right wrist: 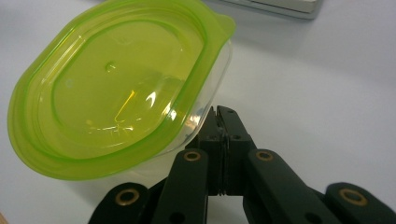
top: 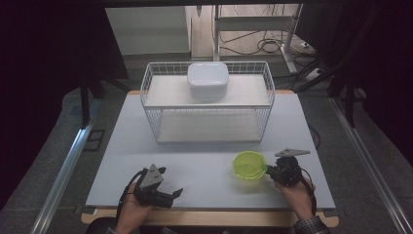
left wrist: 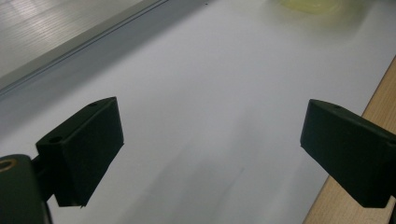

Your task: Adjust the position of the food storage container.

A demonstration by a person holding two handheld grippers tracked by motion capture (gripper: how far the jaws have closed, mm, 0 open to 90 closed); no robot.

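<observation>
While the high view looks down on a pale grey surface (top: 204, 161), a small clear tub with a lime-green lid (top: 249, 165) sits at the lower right of the frame, just left of the right claw (top: 269, 169). In the right gripper view the tub (right wrist: 112, 88) takes up the upper left, tilted, its lid on and nothing to be seen inside. The right claw (right wrist: 223, 122) has its jaws pressed together at the tub's edge; whether a lip of the tub is caught between them cannot be made out.

At the lower left of the high view, the left claw (top: 171, 183) rests low over the surface, held by a hand (top: 130, 210), well apart from the tub. In the left gripper view its jaws stand spread wide with only bare surface between them.

In the upper middle of the high view stands a white wire basket (top: 151, 92) with two levels. A white lidded box (top: 208, 80) sits on its upper level, towards the back; its contents are hidden.
</observation>
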